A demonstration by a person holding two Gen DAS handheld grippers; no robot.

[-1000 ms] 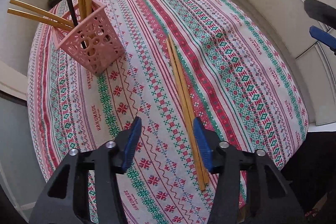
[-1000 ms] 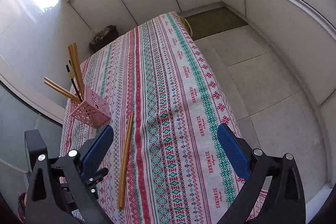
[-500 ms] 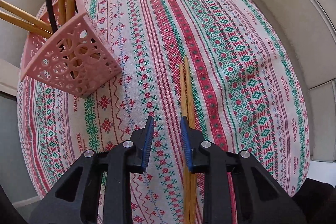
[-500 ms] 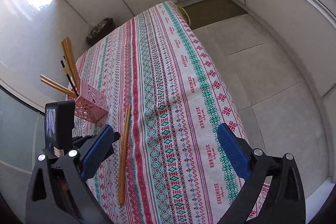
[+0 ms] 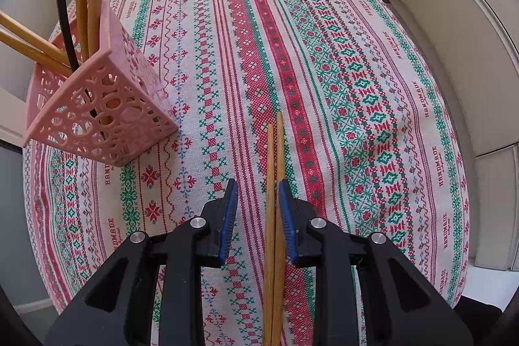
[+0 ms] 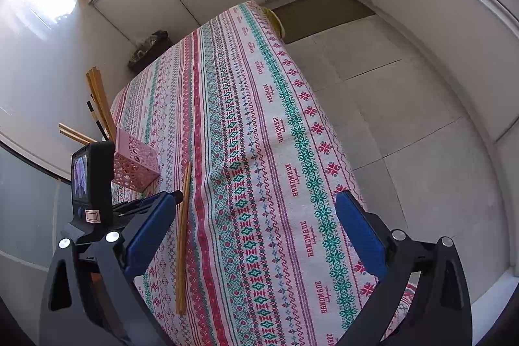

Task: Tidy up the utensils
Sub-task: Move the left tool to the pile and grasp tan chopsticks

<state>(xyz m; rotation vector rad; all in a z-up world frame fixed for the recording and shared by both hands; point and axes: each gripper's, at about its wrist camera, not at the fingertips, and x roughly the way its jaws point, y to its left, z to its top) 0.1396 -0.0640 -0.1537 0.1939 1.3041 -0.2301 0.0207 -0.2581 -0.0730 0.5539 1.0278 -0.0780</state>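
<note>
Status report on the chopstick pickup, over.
Left gripper open, straddling chopstick pair, unpinched. Right gripper open, empty. Pink holder beside, path unobstructed.

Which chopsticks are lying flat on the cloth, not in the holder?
The wooden pair lying between the left tongs. All the others, wooden and black, stand in the pink holder.

Two wooden chopsticks [image 5: 271, 216] flat, side by side, near pink holder [image 5: 103, 112]

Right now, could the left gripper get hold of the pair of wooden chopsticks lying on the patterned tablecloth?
Probably yes. The left gripper already straddles the pair of wooden chopsticks, its jaws having just been closing, with a gap left on one side. Nothing lies in between, and the pink lattice holder stands well aside.
</note>
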